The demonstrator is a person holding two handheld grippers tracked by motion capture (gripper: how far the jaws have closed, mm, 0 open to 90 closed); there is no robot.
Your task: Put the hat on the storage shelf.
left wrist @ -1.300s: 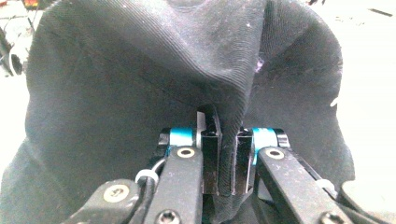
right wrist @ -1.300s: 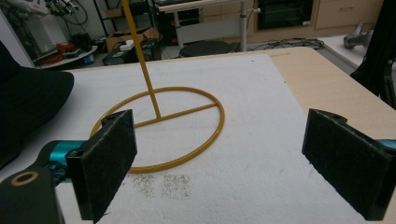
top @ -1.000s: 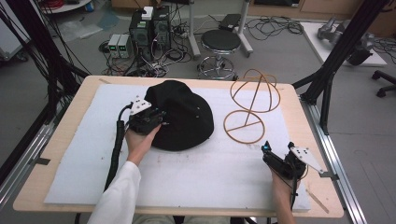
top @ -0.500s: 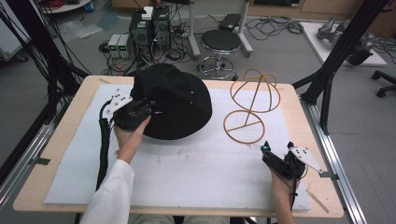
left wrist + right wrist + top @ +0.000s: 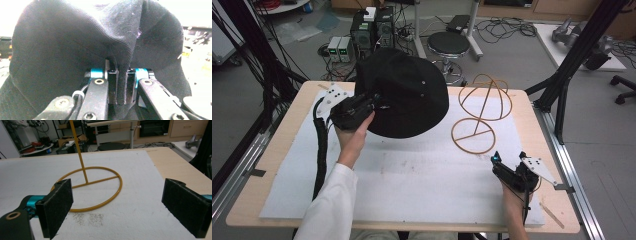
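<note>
A black hat [image 5: 404, 92] hangs lifted above the back left of the table, held by its brim in my left gripper [image 5: 374, 100]. In the left gripper view the jaws are shut on a fold of the hat [image 5: 75, 50] fabric, my left gripper [image 5: 121, 87] pinching it tight. A yellow wire hat stand [image 5: 479, 112] with a round base and a dome-shaped top stands at the back right. My right gripper [image 5: 508, 161] rests near the front right, open, with nothing between its pads. Its ring base, the stand [image 5: 100, 187], lies just ahead of my right gripper [image 5: 120, 210].
A white mat [image 5: 412, 180] covers most of the wooden table [image 5: 557, 165]. A black frame post [image 5: 562, 95] rises at the right edge. A round stool [image 5: 448, 45] and electronics boxes stand on the floor behind the table.
My left gripper has raised the black hat off the mat and carried it up and toward the back. The right gripper has stayed in place.
</note>
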